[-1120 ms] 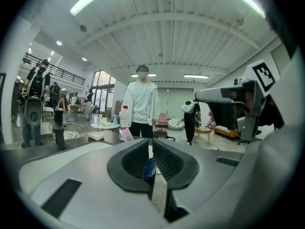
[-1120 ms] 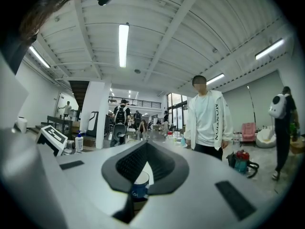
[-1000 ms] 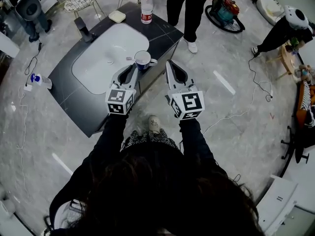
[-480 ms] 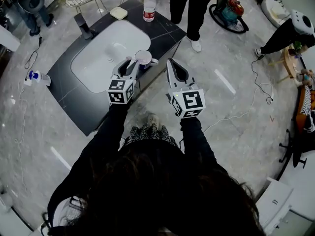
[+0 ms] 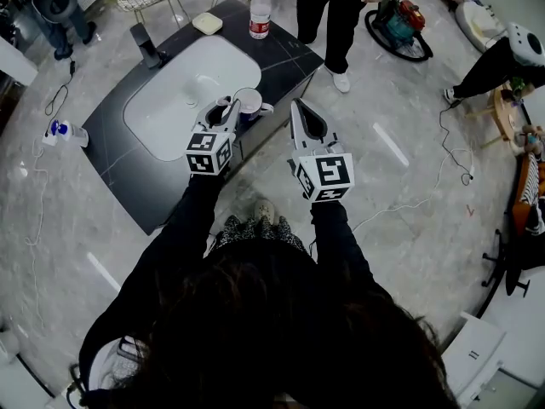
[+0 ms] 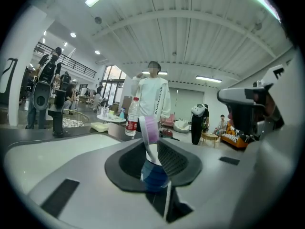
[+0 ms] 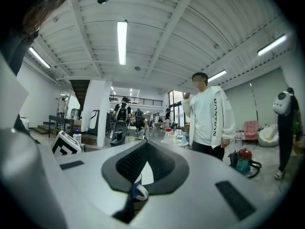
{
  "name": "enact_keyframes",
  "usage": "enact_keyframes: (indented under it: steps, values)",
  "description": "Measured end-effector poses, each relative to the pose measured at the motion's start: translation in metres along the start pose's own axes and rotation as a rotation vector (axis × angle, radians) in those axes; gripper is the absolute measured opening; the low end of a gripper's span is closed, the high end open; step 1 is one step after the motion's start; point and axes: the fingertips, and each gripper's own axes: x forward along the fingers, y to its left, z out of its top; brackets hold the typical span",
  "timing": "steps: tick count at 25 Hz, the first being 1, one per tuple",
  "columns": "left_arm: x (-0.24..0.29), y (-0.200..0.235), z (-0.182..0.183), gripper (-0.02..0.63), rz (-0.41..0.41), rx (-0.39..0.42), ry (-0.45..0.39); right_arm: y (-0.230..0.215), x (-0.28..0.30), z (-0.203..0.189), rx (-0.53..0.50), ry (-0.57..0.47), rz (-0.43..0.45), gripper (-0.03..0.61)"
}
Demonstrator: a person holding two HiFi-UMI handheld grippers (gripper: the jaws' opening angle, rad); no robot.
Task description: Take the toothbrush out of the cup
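A white and blue cup (image 5: 249,102) stands at the right edge of the dark counter (image 5: 136,186), beside the white sink (image 5: 174,100). A toothbrush (image 6: 149,128) with a purple head rises out of the cup (image 6: 155,176). My left gripper (image 5: 225,106) is at the cup's left side. In the left gripper view (image 6: 150,145) its jaws are closing with the brush's neck between them, and the pads do not visibly press on it. My right gripper (image 5: 297,106) hangs shut and empty off the counter's edge, to the right of the cup (image 7: 138,191).
A water bottle (image 5: 260,11), a soap dish (image 5: 207,24) and a black faucet (image 5: 146,45) stand on the counter's far side. A person in black trousers (image 5: 336,15) stands just behind the counter. A red vacuum (image 5: 400,24) and cables lie on the floor.
My left gripper has moved forward to the cup, and its jaws now stand around the toothbrush. The right gripper has stayed where it was.
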Motion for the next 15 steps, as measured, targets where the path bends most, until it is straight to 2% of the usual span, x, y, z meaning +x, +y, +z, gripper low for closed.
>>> enact_keyframes:
  steps: [2,15]
  values:
    - [0.001,-0.001,0.003,0.043,-0.006,0.005,-0.005,-0.002,0.001,-0.001,0.001,0.0,-0.003,0.005]
    - [-0.002,-0.006,0.029,0.029,-0.042,0.052,-0.028,0.0,0.004,-0.008,0.018,0.008,0.008,0.005]
